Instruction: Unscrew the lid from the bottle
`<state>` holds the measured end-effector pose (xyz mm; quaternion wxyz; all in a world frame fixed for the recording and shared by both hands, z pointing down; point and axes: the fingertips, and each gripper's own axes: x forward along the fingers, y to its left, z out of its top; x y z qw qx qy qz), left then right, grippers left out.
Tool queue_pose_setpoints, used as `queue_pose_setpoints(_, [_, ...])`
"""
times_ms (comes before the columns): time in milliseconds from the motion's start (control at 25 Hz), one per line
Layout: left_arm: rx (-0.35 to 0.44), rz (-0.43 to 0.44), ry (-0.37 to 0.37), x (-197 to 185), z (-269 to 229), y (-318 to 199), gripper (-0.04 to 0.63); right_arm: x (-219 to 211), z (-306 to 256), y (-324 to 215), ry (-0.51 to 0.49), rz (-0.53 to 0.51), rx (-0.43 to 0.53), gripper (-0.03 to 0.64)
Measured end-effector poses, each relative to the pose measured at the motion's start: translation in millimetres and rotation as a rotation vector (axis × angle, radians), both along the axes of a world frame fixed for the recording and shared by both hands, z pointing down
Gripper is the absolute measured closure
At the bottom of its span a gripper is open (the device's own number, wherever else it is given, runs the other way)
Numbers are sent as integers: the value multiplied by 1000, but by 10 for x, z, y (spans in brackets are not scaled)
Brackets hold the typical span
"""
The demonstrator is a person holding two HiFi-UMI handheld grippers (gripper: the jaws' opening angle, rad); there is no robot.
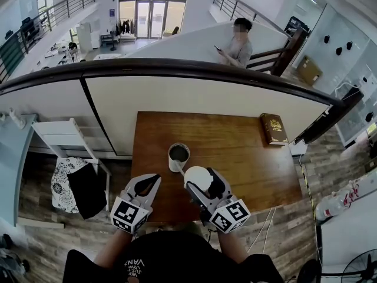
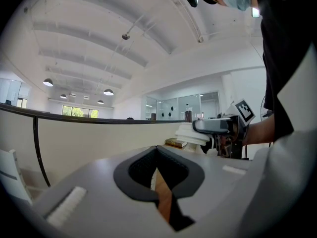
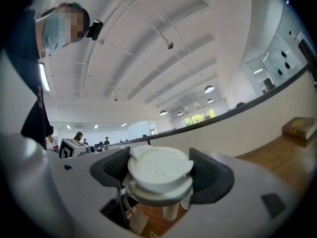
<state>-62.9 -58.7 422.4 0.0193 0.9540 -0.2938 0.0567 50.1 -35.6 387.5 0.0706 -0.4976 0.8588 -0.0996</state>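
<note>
The bottle (image 1: 178, 154) stands open on the wooden table (image 1: 247, 158), its dark inside showing, just beyond both grippers. My right gripper (image 1: 199, 178) is shut on the white lid (image 1: 196, 175), held off the bottle to its near right. In the right gripper view the lid (image 3: 159, 171) sits clamped between the dark pads (image 3: 210, 175), with a short spout and a small tag hanging under it. My left gripper (image 1: 154, 179) is shut with nothing in it, to the near left of the bottle. Its jaws (image 2: 157, 152) meet, and the lid (image 2: 192, 133) shows beyond them.
A brown book (image 1: 273, 128) lies at the table's far right corner. A curved railing wall (image 1: 194, 93) runs behind the table. A white chair (image 1: 65, 137) with a patterned cushion stands to the left. A person sits beyond the wall.
</note>
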Motion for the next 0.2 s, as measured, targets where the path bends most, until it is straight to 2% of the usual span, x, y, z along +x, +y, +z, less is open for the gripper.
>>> queue_pose_setpoints(200, [11,12,-1,9,34,-10,584,11,37,-8,-2,1,4,261])
